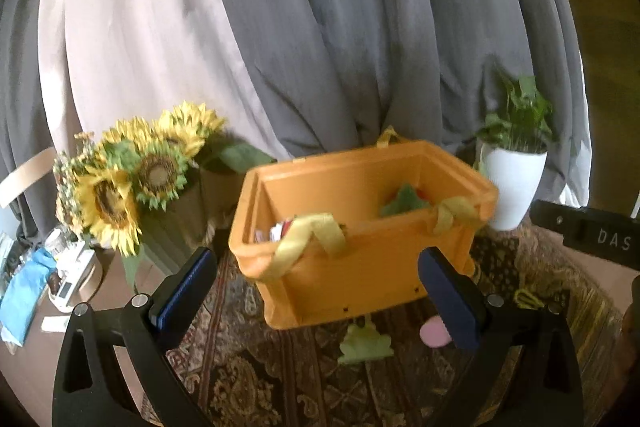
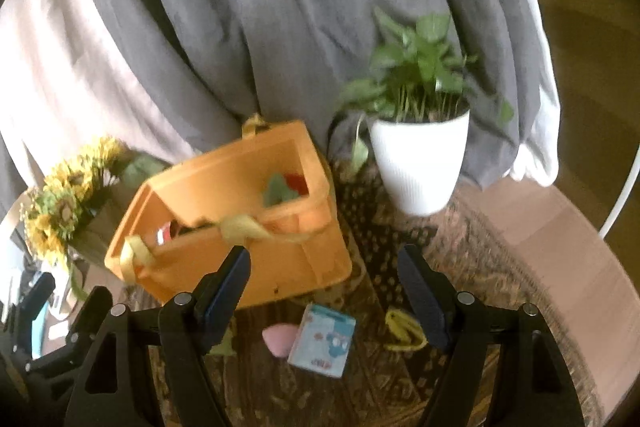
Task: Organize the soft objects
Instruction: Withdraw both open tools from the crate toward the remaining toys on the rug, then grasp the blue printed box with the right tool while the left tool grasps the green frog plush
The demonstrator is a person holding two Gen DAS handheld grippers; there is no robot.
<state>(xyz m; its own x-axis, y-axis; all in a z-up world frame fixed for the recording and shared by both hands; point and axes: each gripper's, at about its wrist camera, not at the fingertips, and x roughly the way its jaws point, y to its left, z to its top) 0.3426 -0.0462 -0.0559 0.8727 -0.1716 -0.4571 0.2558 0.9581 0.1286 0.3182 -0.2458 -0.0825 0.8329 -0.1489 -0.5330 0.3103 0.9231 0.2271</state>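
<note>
An orange soft storage box (image 1: 360,259) with yellow handles stands on a patterned rug; it also shows in the right wrist view (image 2: 280,267). Green, red and white soft items lie inside it. On the rug in front lie a pale green soft toy (image 1: 366,345), a pink soft piece (image 1: 434,335) (image 2: 278,339), a light blue cloth book (image 2: 322,341) and a yellow strap item (image 2: 402,331). My left gripper (image 1: 320,295) is open and empty, just before the box. My right gripper (image 2: 324,283) is open and empty, above the book.
A sunflower bouquet (image 1: 132,175) stands left of the box. A white pot with a green plant (image 2: 420,163) stands to its right. Grey and beige curtains hang behind. Small items lie on a side table (image 1: 36,291) at far left.
</note>
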